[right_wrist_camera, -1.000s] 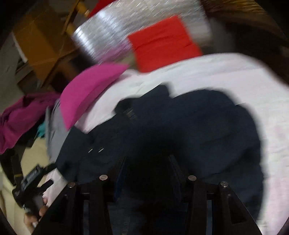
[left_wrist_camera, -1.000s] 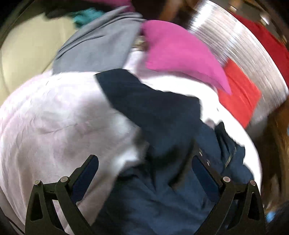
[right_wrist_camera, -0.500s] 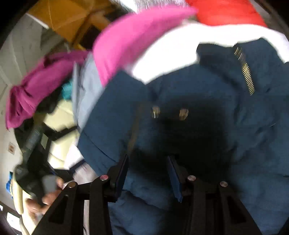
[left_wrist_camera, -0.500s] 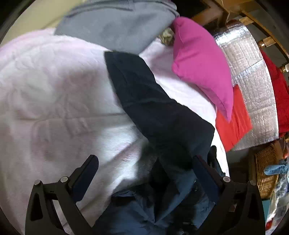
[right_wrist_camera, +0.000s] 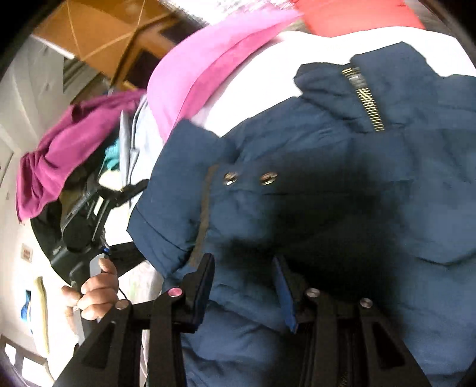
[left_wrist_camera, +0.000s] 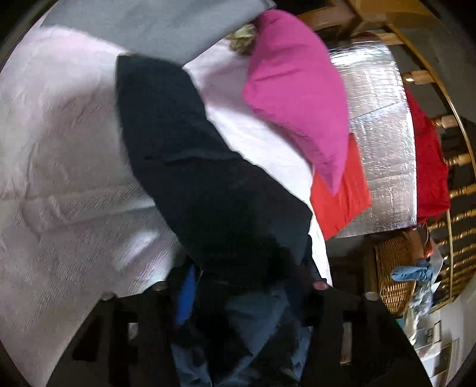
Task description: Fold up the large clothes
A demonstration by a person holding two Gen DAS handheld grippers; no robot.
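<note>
A navy padded jacket [left_wrist_camera: 208, 166] lies across a pale pink bedspread [left_wrist_camera: 59, 148], one sleeve stretched toward the far left. In the left wrist view my left gripper [left_wrist_camera: 250, 288] sits low over the jacket's near end; its jaws are closing with a bunch of navy fabric filling the gap. The right wrist view shows the jacket [right_wrist_camera: 342, 166] with two snap studs and a brass zip. My right gripper [right_wrist_camera: 245, 290] is shut on a fold of it near the sleeve cuff. A person's hand [right_wrist_camera: 95, 285] grips a black handle at the left.
A pink pillow [left_wrist_camera: 297, 89] and a grey garment [left_wrist_camera: 148, 26] lie at the far side of the bed. A red folded cloth [left_wrist_camera: 342, 202] rests on a silver foil mat [left_wrist_camera: 377, 119]. A wicker basket [left_wrist_camera: 392, 274] stands right; a magenta garment [right_wrist_camera: 59, 154] hangs left.
My left jaws went from wide apart to closed around the jacket fabric. Both grippers dropped closer to the jacket, and the right one kept its hold.
</note>
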